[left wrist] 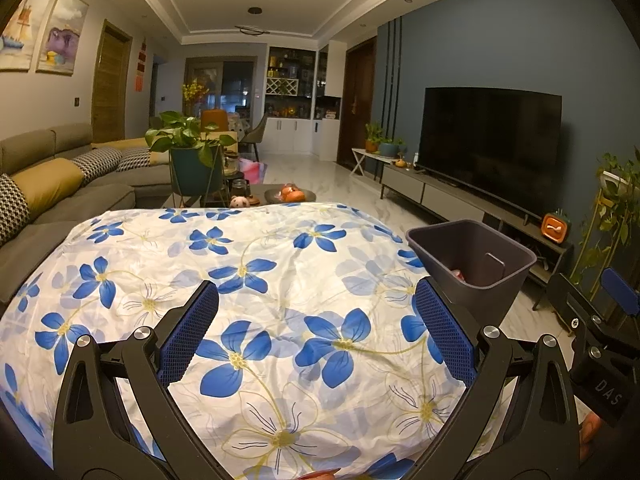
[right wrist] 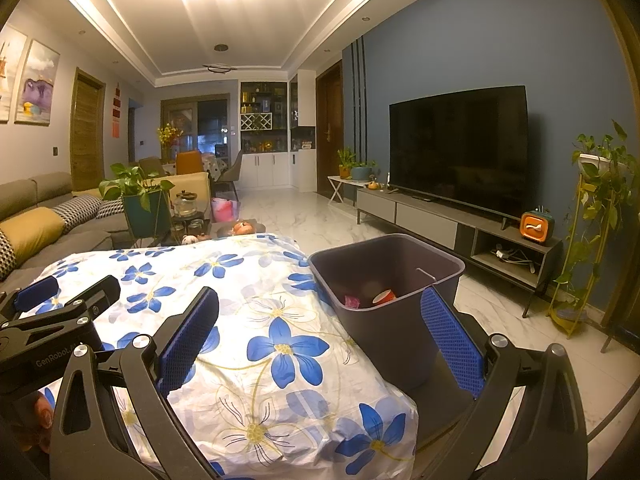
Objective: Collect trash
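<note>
Grippers are both wide open and hold nothing. Left gripper hangs over the flowered cloth, its blue pads far apart with only cloth between them. Right gripper is just beside it on its right, over the cloth edge. Dark bin stands directly ahead of the right gripper, close to its right pad, and ahead-right of the left one. Inside the bin lie a red cup and a pink wrapper.
</note>
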Demonstrator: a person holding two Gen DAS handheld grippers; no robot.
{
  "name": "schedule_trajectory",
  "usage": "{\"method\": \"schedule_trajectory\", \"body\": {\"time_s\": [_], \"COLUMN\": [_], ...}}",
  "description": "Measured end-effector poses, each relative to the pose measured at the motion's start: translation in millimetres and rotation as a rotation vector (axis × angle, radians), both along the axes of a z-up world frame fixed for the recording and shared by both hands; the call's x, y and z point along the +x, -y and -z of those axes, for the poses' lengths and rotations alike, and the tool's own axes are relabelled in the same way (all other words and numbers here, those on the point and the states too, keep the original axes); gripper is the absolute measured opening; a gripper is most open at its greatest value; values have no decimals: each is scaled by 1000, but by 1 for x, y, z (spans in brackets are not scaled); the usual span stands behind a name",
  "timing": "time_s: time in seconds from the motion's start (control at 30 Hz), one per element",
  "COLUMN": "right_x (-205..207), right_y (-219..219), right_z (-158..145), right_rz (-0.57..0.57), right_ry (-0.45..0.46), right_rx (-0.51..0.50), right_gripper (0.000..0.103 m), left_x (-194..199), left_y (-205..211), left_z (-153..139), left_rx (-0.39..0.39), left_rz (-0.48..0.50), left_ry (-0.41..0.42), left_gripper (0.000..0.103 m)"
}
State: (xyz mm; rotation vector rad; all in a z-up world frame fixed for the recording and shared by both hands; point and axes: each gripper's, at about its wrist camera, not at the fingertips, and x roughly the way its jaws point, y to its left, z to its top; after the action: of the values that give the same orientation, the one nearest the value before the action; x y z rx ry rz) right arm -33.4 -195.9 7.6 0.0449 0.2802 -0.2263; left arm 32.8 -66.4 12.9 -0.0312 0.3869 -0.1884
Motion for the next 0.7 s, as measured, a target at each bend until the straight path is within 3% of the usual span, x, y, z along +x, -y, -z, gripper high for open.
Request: {"method": "schedule_trajectory", "body": {"time_s": [0.7], "right_x": [7], "right_y": [-9], "right_z": [-5], "right_rz": [-6], "right_ry": [6], "right_rx": [-2], "right_gripper": [98], "left_x": [-1], "left_y": [-1], "left_z": [1], "left_rx": [-1], "left_rz": [-2], "left_ry": [2], "left_gripper": [97]}}
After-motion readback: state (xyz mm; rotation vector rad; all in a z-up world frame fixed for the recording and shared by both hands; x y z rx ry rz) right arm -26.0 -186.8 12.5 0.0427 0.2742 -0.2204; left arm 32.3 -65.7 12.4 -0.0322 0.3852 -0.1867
